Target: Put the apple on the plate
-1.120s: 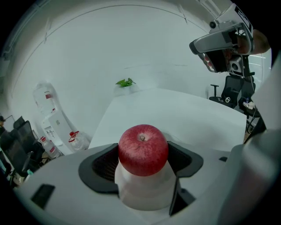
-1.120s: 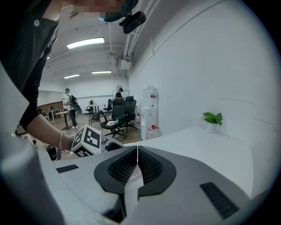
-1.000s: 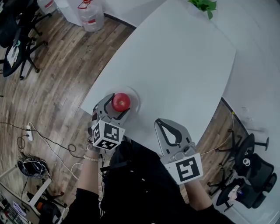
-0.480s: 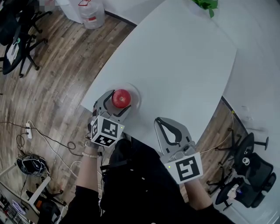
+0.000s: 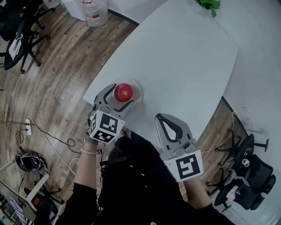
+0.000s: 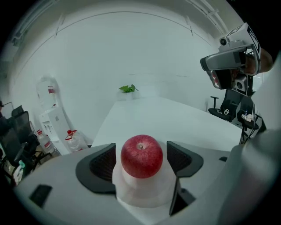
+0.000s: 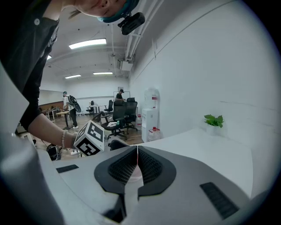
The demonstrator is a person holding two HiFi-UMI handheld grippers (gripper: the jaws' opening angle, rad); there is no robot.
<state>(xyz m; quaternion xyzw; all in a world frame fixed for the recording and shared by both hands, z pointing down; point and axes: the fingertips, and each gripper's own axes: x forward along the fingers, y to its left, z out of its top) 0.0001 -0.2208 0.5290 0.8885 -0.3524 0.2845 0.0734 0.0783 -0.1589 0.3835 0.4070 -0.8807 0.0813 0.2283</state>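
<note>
A red apple sits upright on a small white plate near the front left corner of the white table. My left gripper is open, with one jaw on each side of the apple. A narrow gap shows between each ribbed pad and the fruit. My right gripper is shut on nothing and hovers over the table's front edge, to the right of the plate.
A small green plant stands at the table's far end. Water bottles and office chairs stand on the wooden floor to the left. More chairs are at the right.
The head view has shifted slightly. The left gripper still stands around the apple on the plate, and the right gripper has stayed shut in the same place.
</note>
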